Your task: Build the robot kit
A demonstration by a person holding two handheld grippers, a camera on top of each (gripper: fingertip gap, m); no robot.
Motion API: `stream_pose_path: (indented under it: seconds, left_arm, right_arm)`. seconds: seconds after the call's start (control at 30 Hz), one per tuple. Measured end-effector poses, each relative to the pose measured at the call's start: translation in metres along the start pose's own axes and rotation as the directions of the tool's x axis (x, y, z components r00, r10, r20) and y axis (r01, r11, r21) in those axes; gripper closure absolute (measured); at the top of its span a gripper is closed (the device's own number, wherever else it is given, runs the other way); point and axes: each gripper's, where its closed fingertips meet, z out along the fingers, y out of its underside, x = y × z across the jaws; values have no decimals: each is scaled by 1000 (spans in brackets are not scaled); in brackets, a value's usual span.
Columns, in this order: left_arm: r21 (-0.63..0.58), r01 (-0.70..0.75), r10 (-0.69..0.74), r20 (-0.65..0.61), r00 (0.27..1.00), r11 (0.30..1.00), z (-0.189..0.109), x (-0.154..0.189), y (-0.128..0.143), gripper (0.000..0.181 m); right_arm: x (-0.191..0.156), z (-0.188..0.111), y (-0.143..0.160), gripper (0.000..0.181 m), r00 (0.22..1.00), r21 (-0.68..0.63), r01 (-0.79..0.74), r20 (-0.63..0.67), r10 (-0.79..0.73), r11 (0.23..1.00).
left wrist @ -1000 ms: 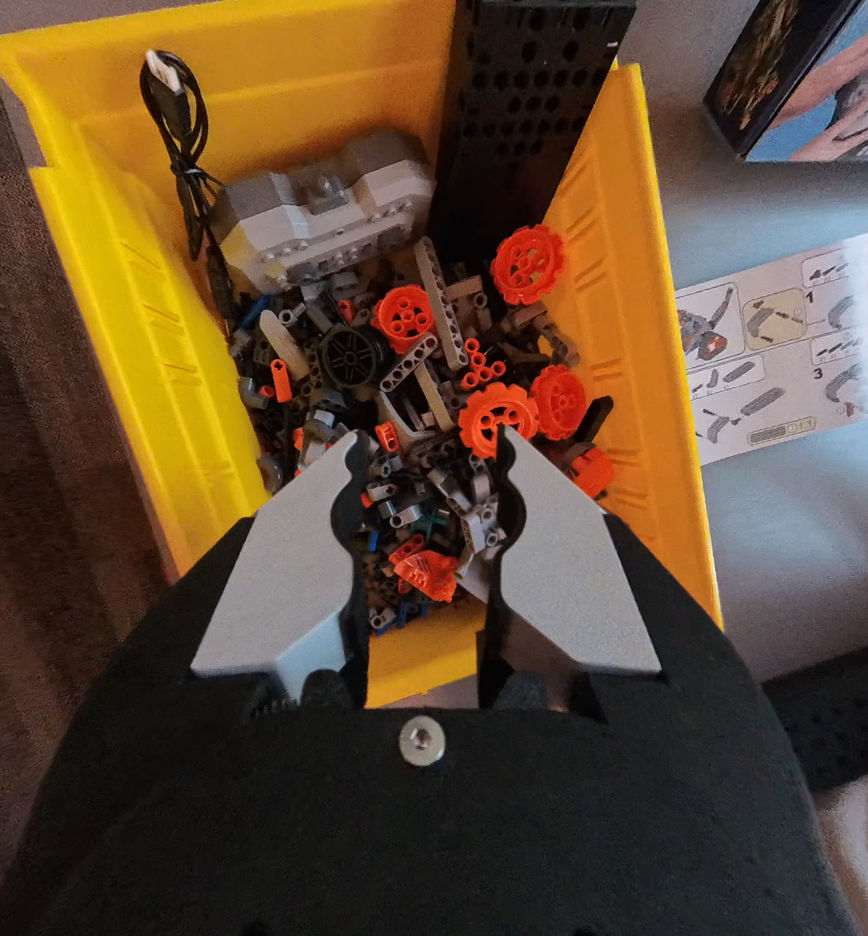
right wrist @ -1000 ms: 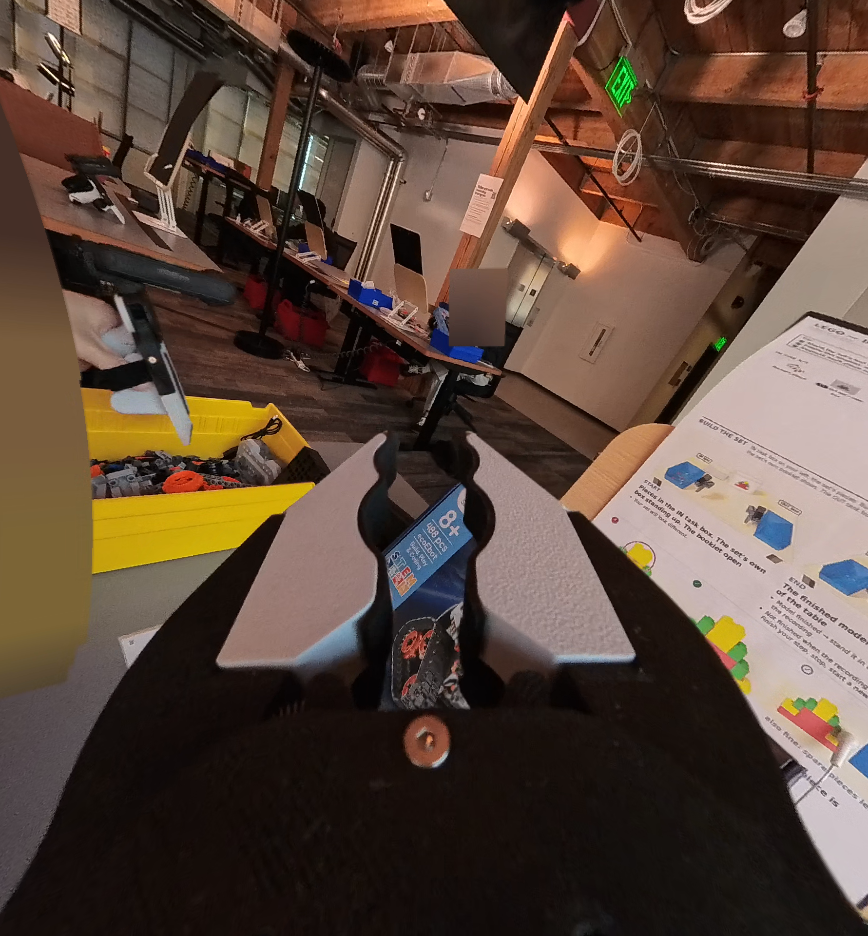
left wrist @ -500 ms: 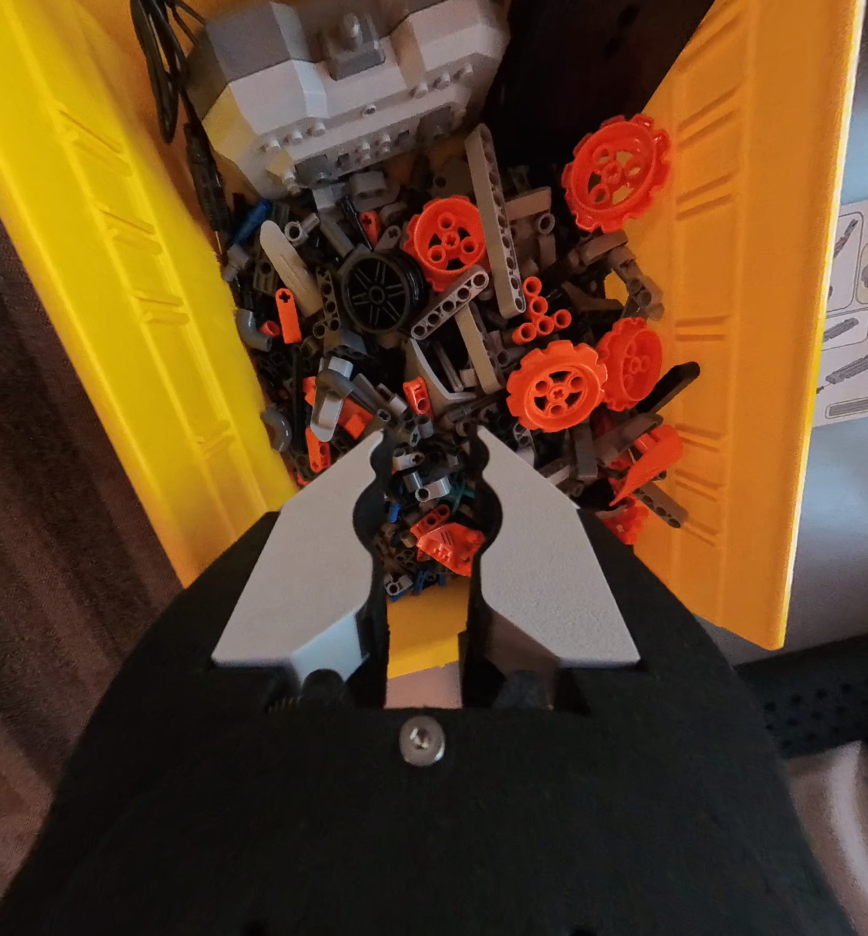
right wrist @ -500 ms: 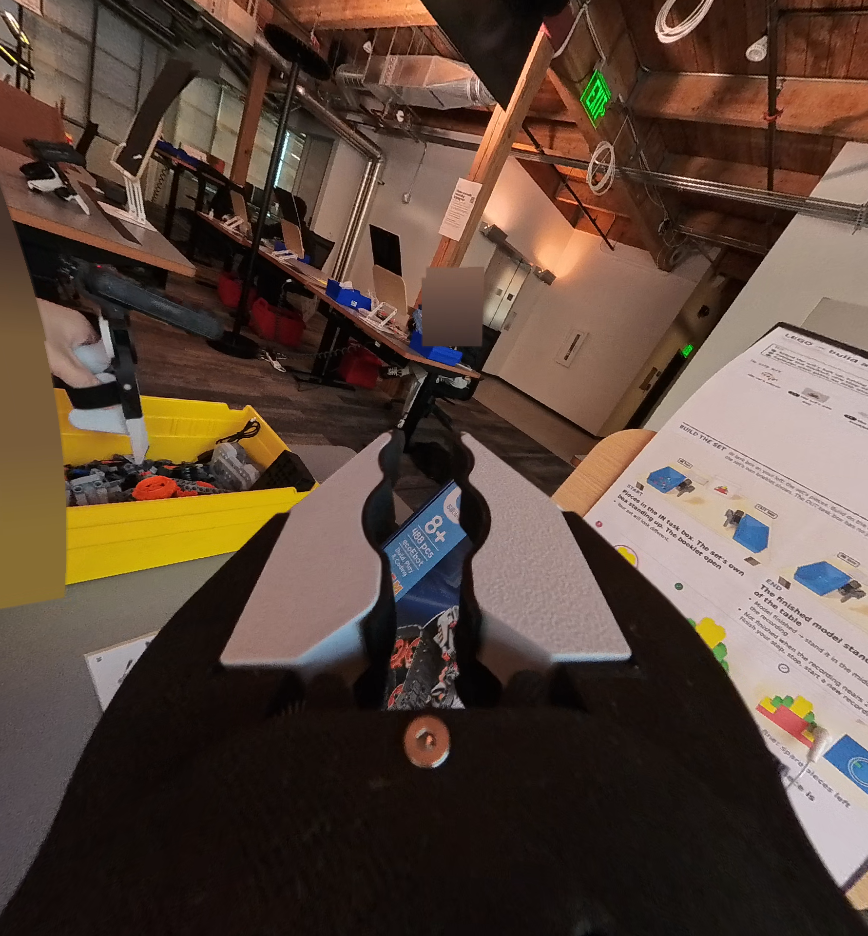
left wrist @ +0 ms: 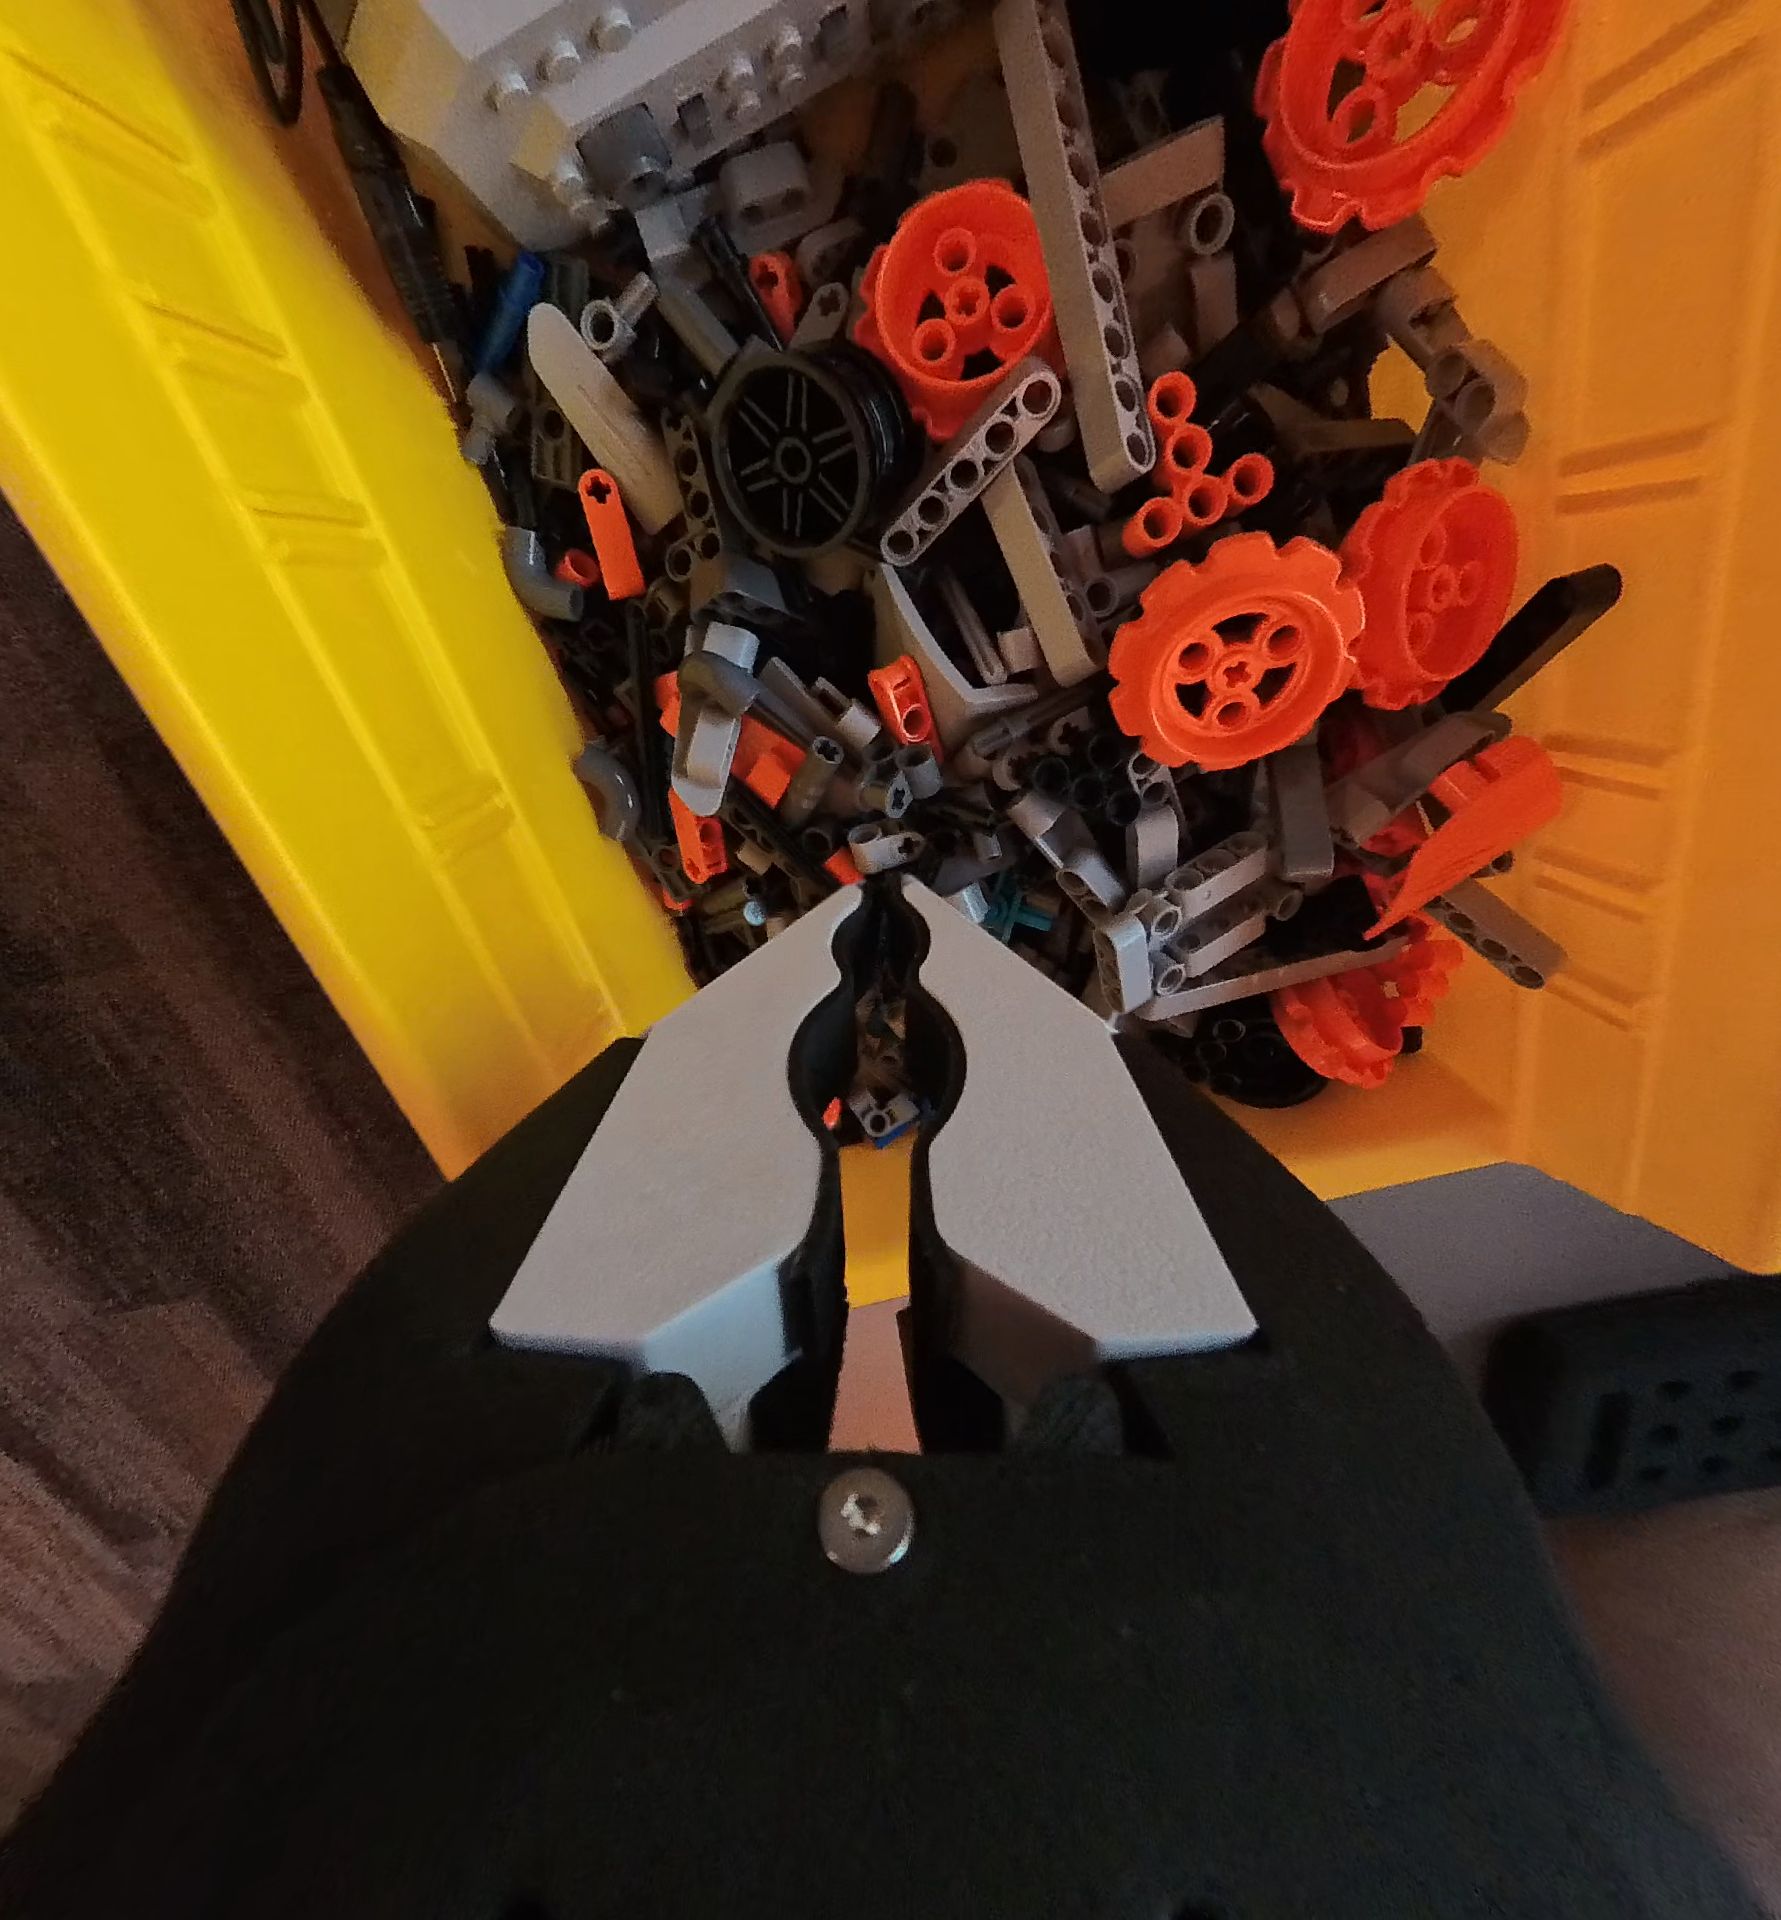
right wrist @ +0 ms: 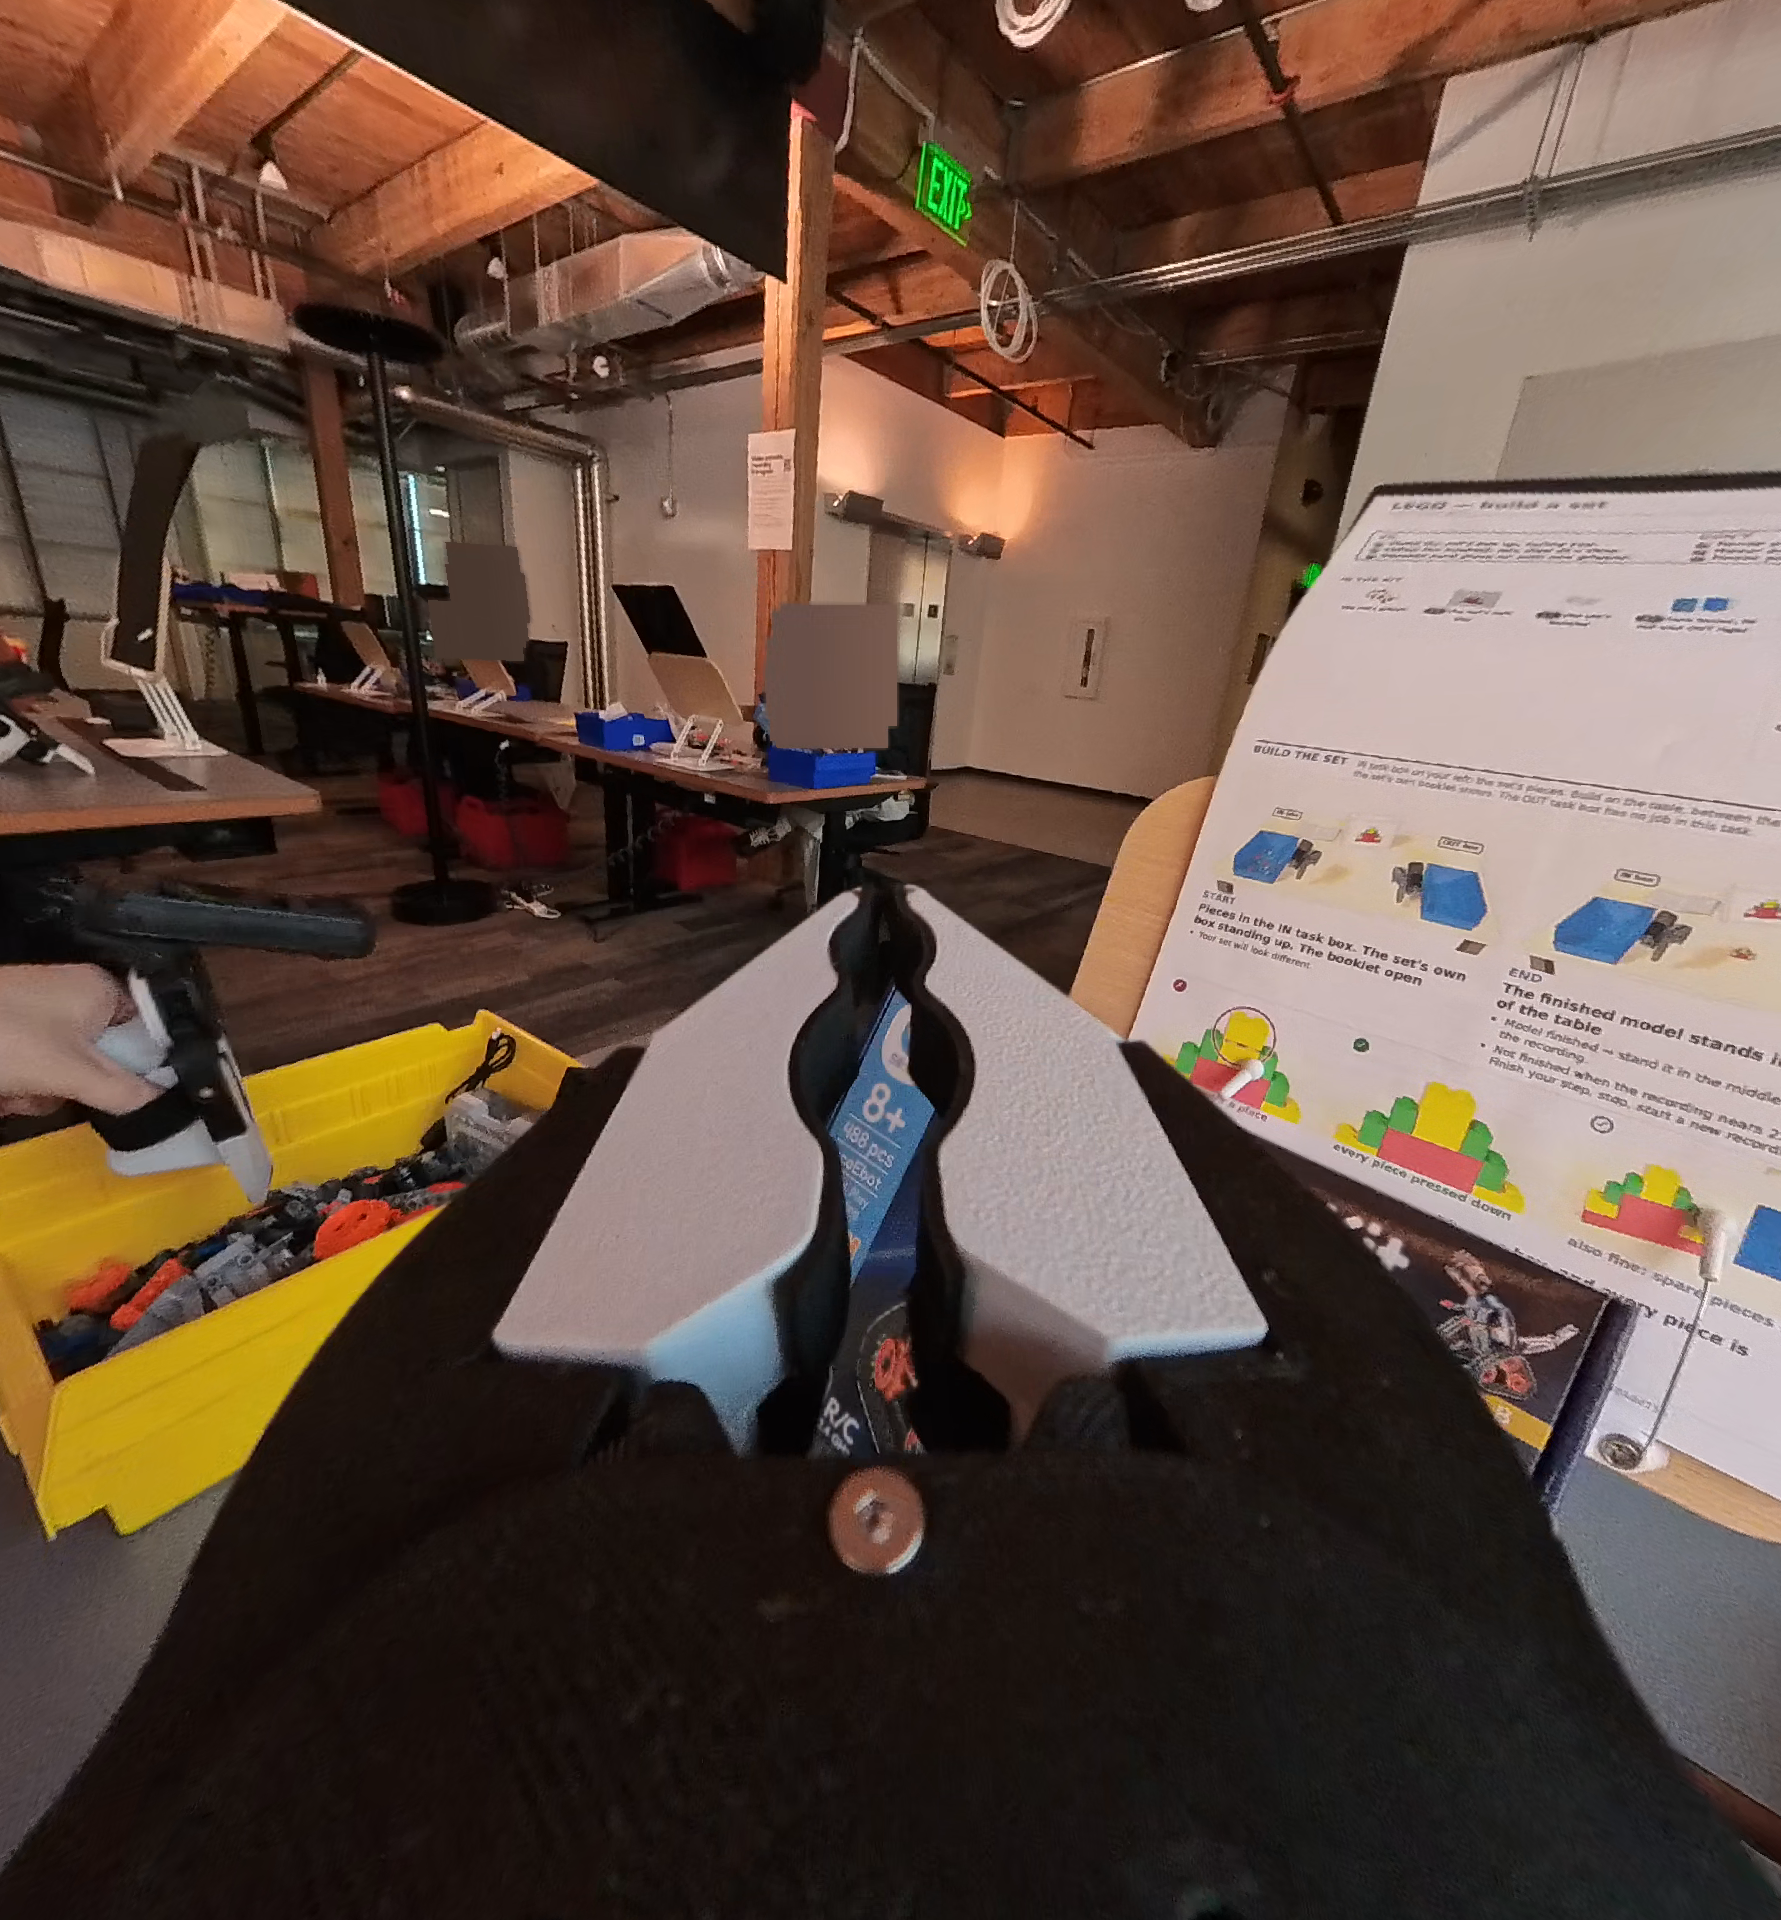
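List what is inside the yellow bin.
The yellow bin holds loose building pieces: orange gear wheels, a black spoked wheel, grey beams and a grey-white block. Lower layers are covered; the left hand-held gripper hides some.

My left wrist view looked steeply down, close, into the yellow bin (left wrist: 273,582). My right wrist view faced level across the room; it shared that bin (right wrist: 190,1392), farther off at left.
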Motion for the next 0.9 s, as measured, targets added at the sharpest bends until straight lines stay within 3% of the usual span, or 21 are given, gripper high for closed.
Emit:
stream_pose_path:
  seconds: [0.13,0.37,0.53,0.9]
  left_arm:
    - [-45,11,-12,-15,1000,999,8,0,4,181]
    - [-67,31,-33,-30,999,997,10,1,9,178]
    - [-60,63,-66,-36,997,996,10,-2,9,175]
    - [-57,103,-106,-57,993,993,8,-1,9,168]
  right_arm:
    - [9,-6,-9,181,997,41,36,-63,-34,998]
    - [0,-5,-9,181,985,32,161,-60,-159,986]
    - [-9,-4,-8,181,991,38,136,9,-136,990]
    - [-8,-1,-1,181,990,18,136,19,-136,991]
